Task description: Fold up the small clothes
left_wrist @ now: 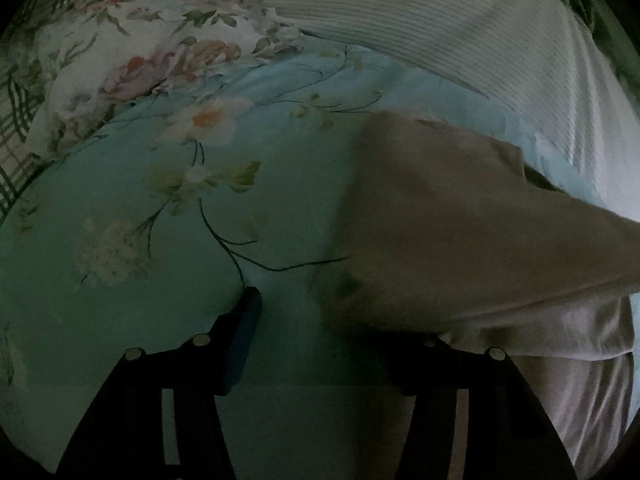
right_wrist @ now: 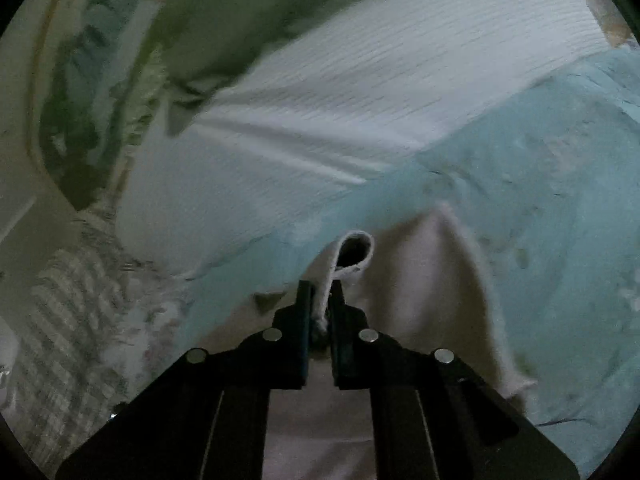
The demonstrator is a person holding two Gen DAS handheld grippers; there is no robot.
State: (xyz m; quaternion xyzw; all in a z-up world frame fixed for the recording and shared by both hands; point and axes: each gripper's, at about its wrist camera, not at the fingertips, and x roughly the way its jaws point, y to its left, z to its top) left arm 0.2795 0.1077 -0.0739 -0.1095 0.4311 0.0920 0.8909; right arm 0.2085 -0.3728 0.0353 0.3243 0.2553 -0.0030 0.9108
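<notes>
A small beige garment (left_wrist: 460, 240) lies on the teal floral bed sheet (left_wrist: 160, 280), lifted at the right side of the left wrist view. My left gripper (left_wrist: 336, 316) stands open over the sheet. Its left finger (left_wrist: 244, 336) is bare and its right finger is hidden under the garment's near edge. In the right wrist view my right gripper (right_wrist: 320, 292) is shut on a rolled hem of the same garment (right_wrist: 420, 280). A loop of that hem sticks up just beyond the fingertips, and the cloth hangs away to the right.
A white ribbed cloth (left_wrist: 440, 20) (right_wrist: 360, 80) lies behind the garment. A floral pillow (left_wrist: 140, 60) and plaid fabric (left_wrist: 16, 120) fill the far left. Green fabric (right_wrist: 220, 20) and plaid bedding (right_wrist: 60, 320) lie on the right wrist view's left side.
</notes>
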